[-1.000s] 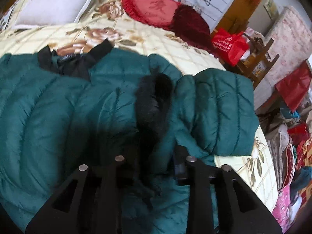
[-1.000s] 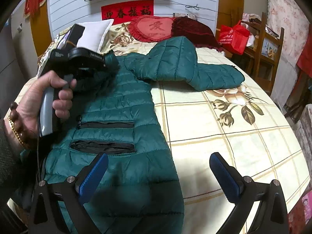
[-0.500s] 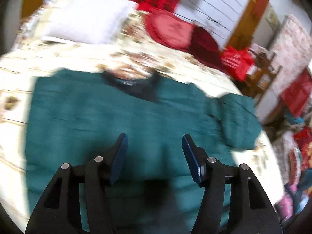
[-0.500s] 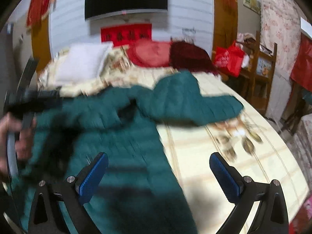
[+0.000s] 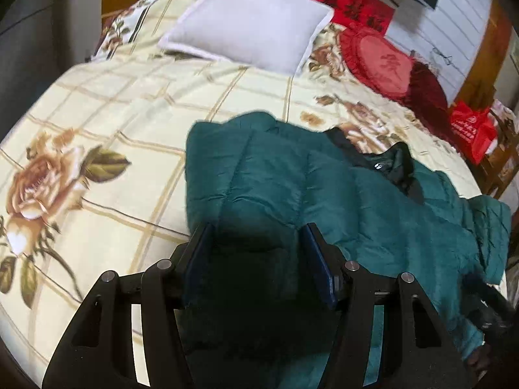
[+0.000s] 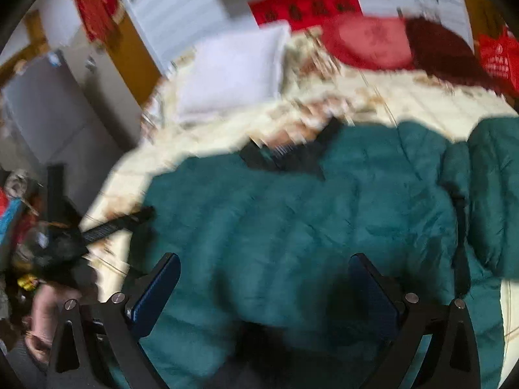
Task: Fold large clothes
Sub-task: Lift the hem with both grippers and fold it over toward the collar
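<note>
Teal puffer jacket (image 5: 324, 201) lies spread flat on the bed (image 5: 136, 103), which has a cream floral quilt. Its black collar (image 5: 382, 162) is at the far side, toward the pillows. One sleeve (image 6: 486, 178) is bunched at the right edge of the jacket.

Left gripper (image 5: 259, 259): jaws apart, over the near-left part of the jacket. Jacket fabric sits in the gap, in shadow, but the blue pads (image 5: 319, 272) are not pressing on it. The jaws have just been opening; that widening looks finished.

Right gripper (image 6: 266, 295): jaws wide apart over the middle of the jacket, nothing clamped. Its view is motion-blurred.

In the right wrist view the left gripper (image 6: 107, 227) shows at the left edge of the jacket, with the person's hand (image 6: 42, 311) on its handle.

At the far end of the bed: white pillow (image 5: 249, 22), red round cushion (image 5: 379, 61), dark red cushion (image 5: 428, 90). Red bag (image 5: 470, 129) off the bed, far right.
</note>
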`<action>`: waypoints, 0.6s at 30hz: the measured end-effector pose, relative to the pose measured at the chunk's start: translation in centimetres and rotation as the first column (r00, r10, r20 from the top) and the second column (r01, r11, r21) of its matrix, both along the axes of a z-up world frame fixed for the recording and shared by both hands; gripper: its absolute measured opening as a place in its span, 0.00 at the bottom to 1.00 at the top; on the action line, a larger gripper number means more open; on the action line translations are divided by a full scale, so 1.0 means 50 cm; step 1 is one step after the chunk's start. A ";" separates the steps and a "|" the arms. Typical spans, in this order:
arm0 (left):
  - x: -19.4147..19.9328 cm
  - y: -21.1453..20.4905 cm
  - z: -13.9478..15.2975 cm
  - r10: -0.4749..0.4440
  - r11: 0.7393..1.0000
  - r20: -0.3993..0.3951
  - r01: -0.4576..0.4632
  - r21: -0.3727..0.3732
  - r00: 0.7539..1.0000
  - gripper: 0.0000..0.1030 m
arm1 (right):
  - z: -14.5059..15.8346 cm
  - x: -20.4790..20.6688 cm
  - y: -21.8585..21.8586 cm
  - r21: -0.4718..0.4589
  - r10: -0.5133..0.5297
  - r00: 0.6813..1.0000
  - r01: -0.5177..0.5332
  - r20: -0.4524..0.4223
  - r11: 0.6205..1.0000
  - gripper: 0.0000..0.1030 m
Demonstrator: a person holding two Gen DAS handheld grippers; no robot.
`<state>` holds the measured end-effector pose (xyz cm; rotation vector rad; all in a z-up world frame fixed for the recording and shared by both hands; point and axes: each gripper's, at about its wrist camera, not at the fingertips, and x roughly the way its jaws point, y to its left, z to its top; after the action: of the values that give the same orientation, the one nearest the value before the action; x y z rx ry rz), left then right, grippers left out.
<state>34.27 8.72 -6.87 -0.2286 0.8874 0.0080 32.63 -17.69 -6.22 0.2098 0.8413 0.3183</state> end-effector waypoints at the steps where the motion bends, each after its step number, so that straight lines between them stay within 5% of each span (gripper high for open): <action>1: 0.001 -0.006 -0.007 0.007 1.000 -0.006 -0.007 0.003 1.000 0.56 | -0.018 0.009 -0.019 -0.046 -0.031 0.999 0.030 -0.025 0.999 1.00; 3: -0.003 -0.021 -0.017 0.011 1.000 -0.001 -0.011 0.000 1.000 0.56 | -0.042 0.019 -0.073 -0.121 -0.110 0.993 0.104 -0.047 0.987 1.00; 6: 0.001 -0.047 -0.019 0.016 0.999 0.003 -0.016 0.029 1.000 0.59 | -0.057 0.037 -0.155 -0.057 -0.158 0.983 0.154 -0.096 0.987 0.99; 11: -0.003 -0.057 -0.019 0.023 0.995 0.005 -0.023 0.098 1.000 0.60 | -0.063 0.042 -0.118 -0.198 -0.131 0.989 0.116 -0.064 0.973 1.00; 16: -0.055 -0.047 0.036 0.075 0.985 0.144 -0.096 0.142 0.987 0.60 | -0.016 0.032 -0.135 -0.190 -0.173 0.983 0.161 -0.052 0.969 0.98; 18: -0.039 -0.053 0.002 0.060 0.986 0.078 -0.071 0.151 0.995 0.60 | 0.022 0.010 -0.122 -0.198 -0.167 0.986 0.166 0.014 0.966 0.98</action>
<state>32.32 6.07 -6.77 -0.1131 0.8014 0.1282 33.14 -23.80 -5.14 0.0937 0.8469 0.0753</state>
